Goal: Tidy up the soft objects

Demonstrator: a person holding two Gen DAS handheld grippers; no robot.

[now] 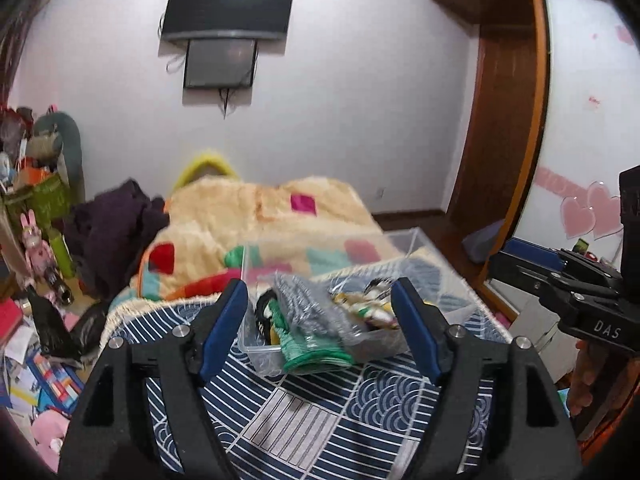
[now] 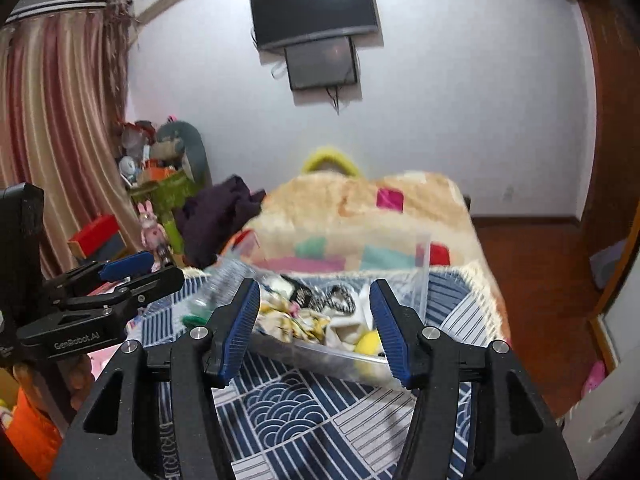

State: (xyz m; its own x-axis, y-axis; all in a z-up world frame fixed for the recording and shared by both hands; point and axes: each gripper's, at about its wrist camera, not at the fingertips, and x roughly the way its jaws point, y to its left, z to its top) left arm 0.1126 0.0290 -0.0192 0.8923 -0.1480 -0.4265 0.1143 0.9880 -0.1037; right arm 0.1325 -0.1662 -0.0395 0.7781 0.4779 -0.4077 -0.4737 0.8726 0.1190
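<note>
Lettering reading "DAS" shows in white on the black body of the right tool [image 1: 532, 272], which enters the left wrist view from the right edge, held by a hand [image 1: 586, 380] below it; from this side I cannot tell how its fingers stand. The left tool [image 1: 320, 328] points forward with its blue-padded fingers spread wide and nothing between them. Past the fingertips a clear plastic bin [image 1: 404, 240] stands on a navy and white patterned cloth [image 1: 320, 412] spread over the bed. The bin holds a heap of soft objects [image 1: 360, 312]; a grey knitted piece [image 1: 308, 304] and a green piece [image 1: 312, 354] hang out over its near wall. Behind it lies a cream blanket [image 1: 260, 208] with coloured patches and a dark purple garment [image 1: 116, 232]. A television [image 1: 228, 8] hangs on the white wall, a wooden wardrobe frame [image 1: 508, 120] stands to the right, and clutter covers the floor at left.

"GenRobot.AI" is printed on the left tool [image 2: 132, 272] in the right wrist view, where it comes in from the left, its fingers seen edge-on with a gap between them, empty. The right tool [image 2: 314, 328] is wide open and grips nothing. The bin [image 2: 424, 272] sits just ahead with patterned fabrics [image 2: 296, 320] and a yellow item [image 2: 368, 344] inside. Striped curtains [image 2: 60, 128] hang at left.
</note>
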